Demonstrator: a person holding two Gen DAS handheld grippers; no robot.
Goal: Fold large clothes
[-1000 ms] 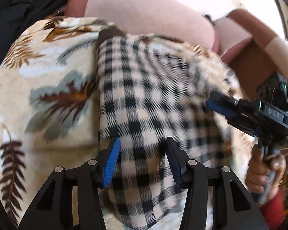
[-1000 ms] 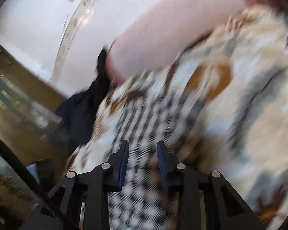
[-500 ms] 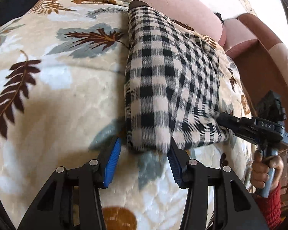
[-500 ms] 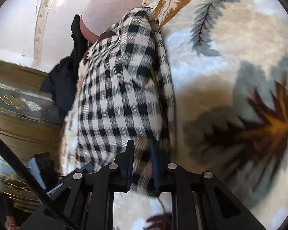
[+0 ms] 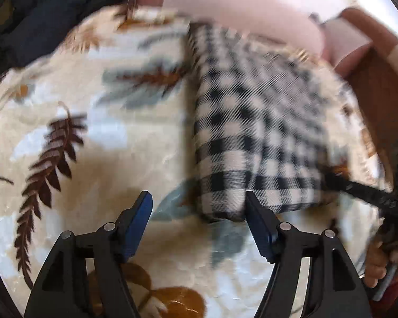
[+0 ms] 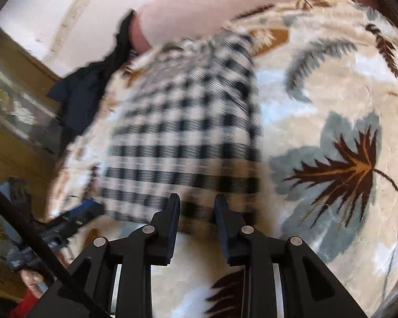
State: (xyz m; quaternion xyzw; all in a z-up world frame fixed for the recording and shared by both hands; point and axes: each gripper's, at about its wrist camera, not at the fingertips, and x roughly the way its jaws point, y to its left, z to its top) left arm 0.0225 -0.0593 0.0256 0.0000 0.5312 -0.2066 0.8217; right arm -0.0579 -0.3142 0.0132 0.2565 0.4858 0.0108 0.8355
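Checked garment (image 5: 252, 132) is seen folded into a compact stack on a leaf-print blanket (image 5: 92, 137) — folding looks nearly finished; left gripper (image 5: 199, 212) and right gripper (image 6: 196, 212) are held apart — nothing is gripped.

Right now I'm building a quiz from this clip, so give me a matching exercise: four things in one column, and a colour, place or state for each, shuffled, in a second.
Things:
1. checked garment
2. leaf-print blanket
3. dark clothing
4. left tool

Descriptions:
A. open, just short of the garment's near edge
B. piled at the blanket's far edge
C. black and white, folded, lying flat
D. cream, spread under the garment

Pairs: 1-C, 2-D, 3-B, 4-A
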